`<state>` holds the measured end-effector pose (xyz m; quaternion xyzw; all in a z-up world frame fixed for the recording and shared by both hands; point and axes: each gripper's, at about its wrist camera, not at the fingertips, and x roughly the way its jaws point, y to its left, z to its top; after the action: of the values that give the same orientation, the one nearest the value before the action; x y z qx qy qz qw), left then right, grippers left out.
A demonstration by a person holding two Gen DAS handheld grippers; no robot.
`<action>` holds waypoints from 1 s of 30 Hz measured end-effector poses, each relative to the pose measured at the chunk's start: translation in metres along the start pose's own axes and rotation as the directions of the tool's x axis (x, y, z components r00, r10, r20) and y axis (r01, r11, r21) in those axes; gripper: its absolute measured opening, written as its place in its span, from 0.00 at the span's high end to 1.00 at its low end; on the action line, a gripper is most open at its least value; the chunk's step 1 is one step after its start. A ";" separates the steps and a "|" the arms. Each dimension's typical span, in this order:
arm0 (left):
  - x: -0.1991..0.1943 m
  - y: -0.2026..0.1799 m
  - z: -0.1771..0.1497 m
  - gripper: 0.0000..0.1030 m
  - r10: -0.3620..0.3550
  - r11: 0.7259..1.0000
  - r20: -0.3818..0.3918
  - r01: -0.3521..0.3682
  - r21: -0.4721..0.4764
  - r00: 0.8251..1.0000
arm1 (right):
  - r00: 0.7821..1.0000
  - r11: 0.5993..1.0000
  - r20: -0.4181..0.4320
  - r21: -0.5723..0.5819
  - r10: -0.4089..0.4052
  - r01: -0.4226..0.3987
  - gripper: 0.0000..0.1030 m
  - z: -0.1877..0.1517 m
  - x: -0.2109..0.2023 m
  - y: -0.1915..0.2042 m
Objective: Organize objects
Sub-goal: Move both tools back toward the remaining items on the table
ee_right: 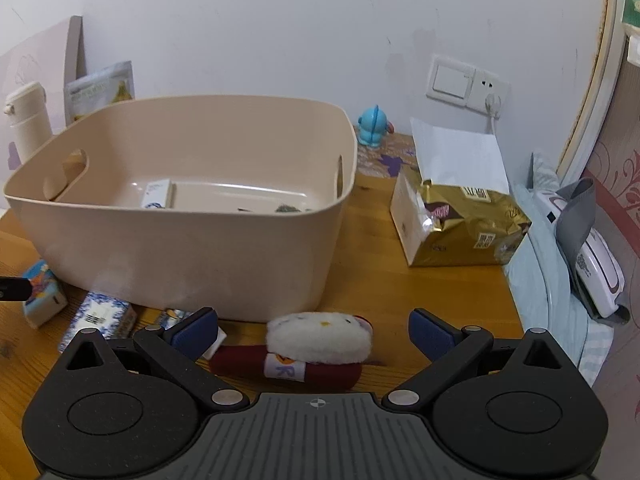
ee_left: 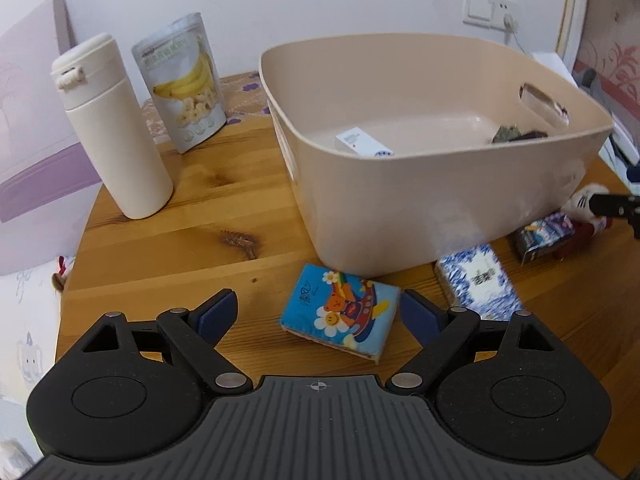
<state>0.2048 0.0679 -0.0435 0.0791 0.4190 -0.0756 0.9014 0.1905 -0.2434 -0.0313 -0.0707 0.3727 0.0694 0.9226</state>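
Note:
A beige plastic bin (ee_left: 400, 196) stands on the wooden table (ee_left: 192, 216); it also shows in the right wrist view (ee_right: 180, 248). Inside lie a small white box (ee_left: 362, 145) and dark items (ee_left: 516, 134). My left gripper (ee_left: 316, 314) is open, its fingers either side of a blue cartoon cloth book (ee_left: 340, 310) lying in front of the bin. My right gripper (ee_right: 314, 330) is open around a white Hello Kitty plush (ee_right: 316, 342) in a dark red outfit on the table.
A blue-white tissue pack (ee_left: 478, 280) and a small carton (ee_left: 544, 236) lie by the bin. A white bottle (ee_left: 112, 128) and a banana chip bag (ee_left: 184, 80) stand at the left. A gold bag (ee_right: 460, 220) and a blue figurine (ee_right: 372, 126) sit at the right.

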 end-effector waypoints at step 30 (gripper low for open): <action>0.044 0.007 0.005 0.20 -0.105 0.994 -0.077 0.108 0.026 0.991 | 0.995 1.000 -0.099 0.019 -0.019 0.021 0.19 -0.006 0.049 -0.008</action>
<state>0.2377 0.0711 -0.0738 0.0732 0.4550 -0.1269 0.8783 0.2231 -0.2483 -0.0689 -0.0685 0.4181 0.0529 0.9043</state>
